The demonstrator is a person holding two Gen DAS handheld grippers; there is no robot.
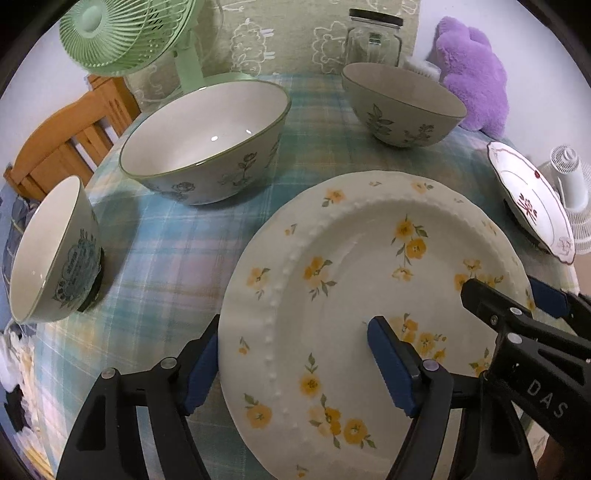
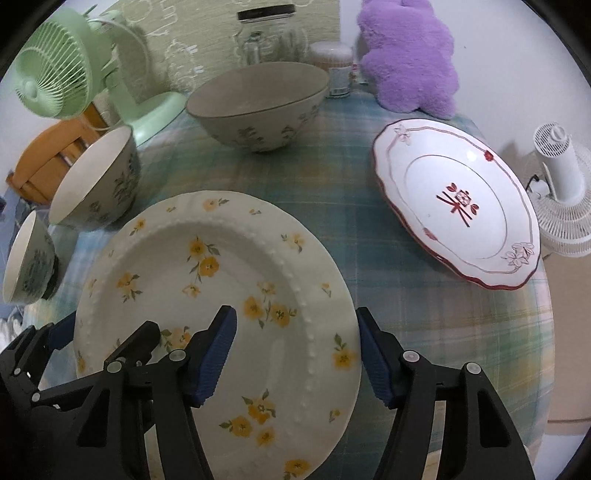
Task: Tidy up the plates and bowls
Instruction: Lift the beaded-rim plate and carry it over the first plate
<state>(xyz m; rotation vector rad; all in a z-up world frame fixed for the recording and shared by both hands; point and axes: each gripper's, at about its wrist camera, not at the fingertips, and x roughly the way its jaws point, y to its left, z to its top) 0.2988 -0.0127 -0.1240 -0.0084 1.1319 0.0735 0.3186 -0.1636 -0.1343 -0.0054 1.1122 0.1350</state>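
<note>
A large cream plate with yellow flowers (image 1: 369, 280) (image 2: 229, 295) lies near the table's front edge. My left gripper (image 1: 295, 365) is open and straddles its left rim, one finger outside, one over the plate. My right gripper (image 2: 295, 354) is open and straddles its right rim; it also shows in the left wrist view (image 1: 517, 299). A white plate with red trim (image 2: 454, 206) (image 1: 528, 199) lies to the right. A large floral bowl (image 1: 207, 144) (image 2: 99, 181), a small bowl (image 1: 55, 251) (image 2: 27, 258) and a grey-green bowl (image 1: 402, 103) (image 2: 258, 107) stand behind.
A green fan (image 1: 129, 33) (image 2: 59, 66), a glass jar (image 1: 373, 37) (image 2: 266, 33) and a purple plush toy (image 1: 472, 74) (image 2: 410, 55) stand at the back of the checked tablecloth (image 1: 177, 251). A white fan (image 2: 561, 192) is off the right edge. A wooden chair (image 1: 62, 136) is at left.
</note>
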